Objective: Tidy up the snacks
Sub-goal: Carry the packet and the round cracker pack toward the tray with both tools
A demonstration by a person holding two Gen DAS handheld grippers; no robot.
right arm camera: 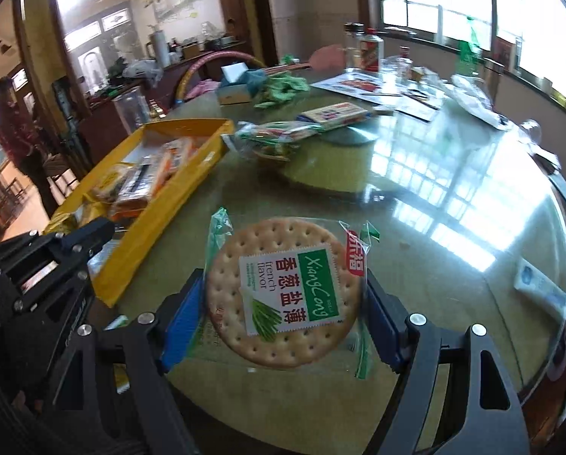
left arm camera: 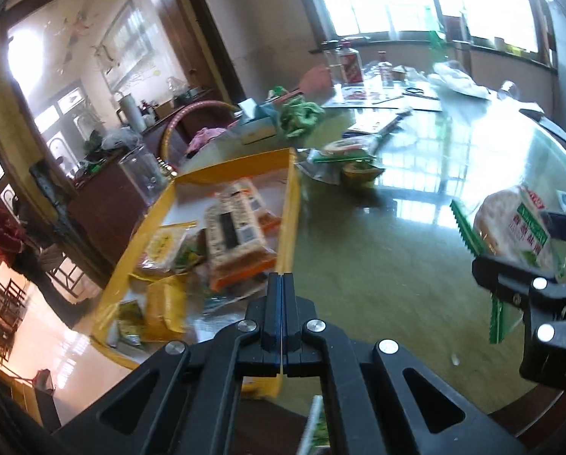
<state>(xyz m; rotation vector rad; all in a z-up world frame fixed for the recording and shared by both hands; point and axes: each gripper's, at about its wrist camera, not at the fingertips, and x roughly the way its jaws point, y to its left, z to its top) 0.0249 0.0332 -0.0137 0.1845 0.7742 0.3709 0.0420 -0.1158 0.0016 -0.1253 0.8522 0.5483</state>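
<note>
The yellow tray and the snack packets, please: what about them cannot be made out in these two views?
- Yellow tray, left wrist view: near corner hidden behind the shut left gripper.
- Tray packets: labels motion-blurred in both views.
- Cracker packet in the right gripper: underside hidden; left wrist view shows it partly.

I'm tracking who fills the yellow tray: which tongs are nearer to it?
Left. The left tongs, shut with nothing visible between them, hang over the yellow tray's near corner. The right tongs hold the round cracker pack beside the tray, apart from it.
</note>
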